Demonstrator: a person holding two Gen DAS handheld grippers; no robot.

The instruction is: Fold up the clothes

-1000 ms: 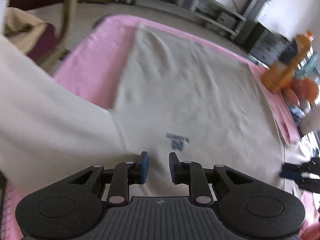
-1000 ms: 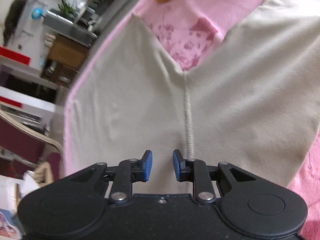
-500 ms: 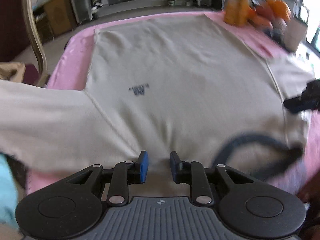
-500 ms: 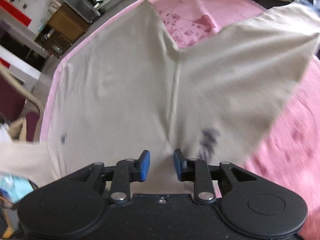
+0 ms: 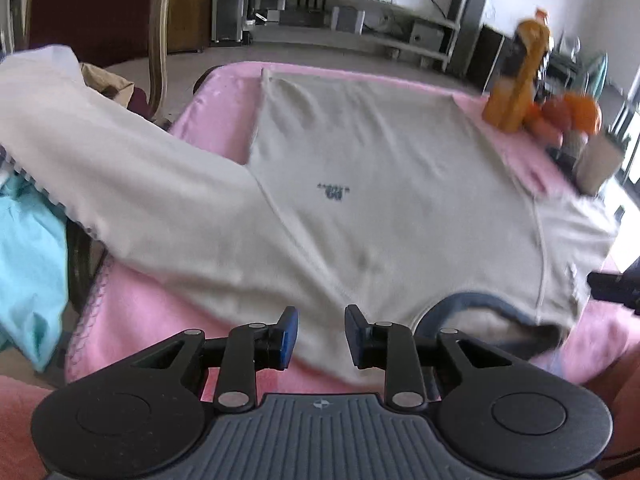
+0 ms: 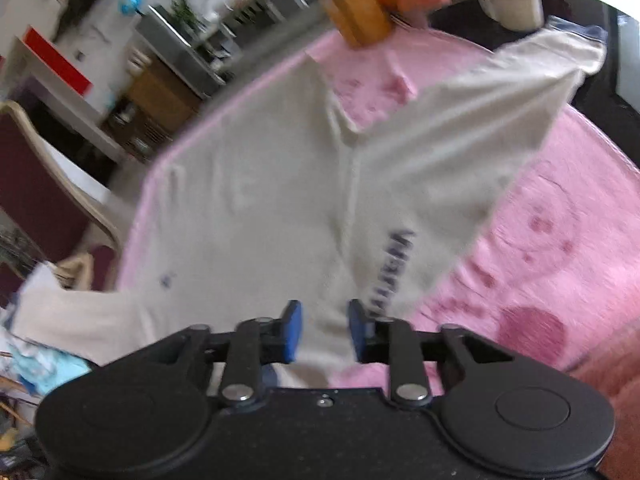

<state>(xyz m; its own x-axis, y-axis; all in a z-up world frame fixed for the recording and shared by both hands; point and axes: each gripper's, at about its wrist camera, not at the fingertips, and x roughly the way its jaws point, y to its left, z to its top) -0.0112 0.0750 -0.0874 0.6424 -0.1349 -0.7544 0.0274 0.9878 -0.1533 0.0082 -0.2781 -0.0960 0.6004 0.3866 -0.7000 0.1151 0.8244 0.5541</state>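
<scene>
A beige long-sleeved sweatshirt (image 5: 360, 184) lies spread flat on a pink cloth (image 5: 152, 312), with a small dark logo on the chest and a dark blue collar (image 5: 480, 304) at the near edge. Its left sleeve (image 5: 120, 160) hangs off the table's left side. My left gripper (image 5: 318, 336) is open and empty above the near left shoulder. In the right wrist view the sweatshirt (image 6: 260, 208) shows with its right sleeve (image 6: 460, 152) stretched out, dark lettering on it. My right gripper (image 6: 324, 334) is open and empty above the near right shoulder.
An orange bottle (image 5: 520, 80) and orange fruit-like items (image 5: 568, 116) stand at the table's far right corner; the bottle shows in the right wrist view (image 6: 352, 8). A turquoise garment (image 5: 28, 272) hangs at the left. A dark red chair (image 6: 44, 184) stands beyond the table.
Both grippers have drawn back towards the near edge of the table, so more of the sweatshirt and both sleeves are in view. Both stay open and empty.
</scene>
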